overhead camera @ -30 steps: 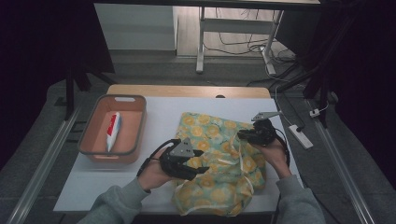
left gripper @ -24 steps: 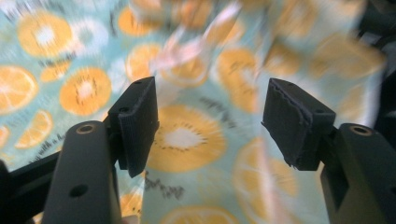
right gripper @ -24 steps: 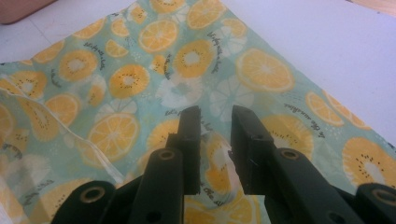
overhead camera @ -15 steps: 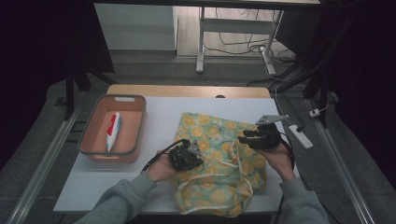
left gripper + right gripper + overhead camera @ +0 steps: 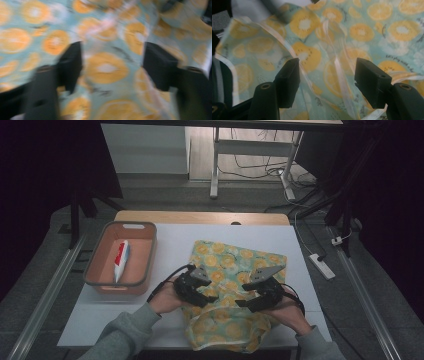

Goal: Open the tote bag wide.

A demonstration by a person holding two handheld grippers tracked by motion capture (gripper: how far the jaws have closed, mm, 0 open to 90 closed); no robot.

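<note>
White table (image 5: pixel 165 317) on grey floor (image 5: pixel 45 270), dark room, cables behind.

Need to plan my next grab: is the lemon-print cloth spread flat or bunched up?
Bunched: the lemon-print cloth lies rumpled, its near end folded and heaped on the table.

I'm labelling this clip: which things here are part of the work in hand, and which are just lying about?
In the work: fruit-print cloth, left gripper, right gripper, both open over it.

Lying about: orange tray, tube inside it, power strip on the floor.
</note>
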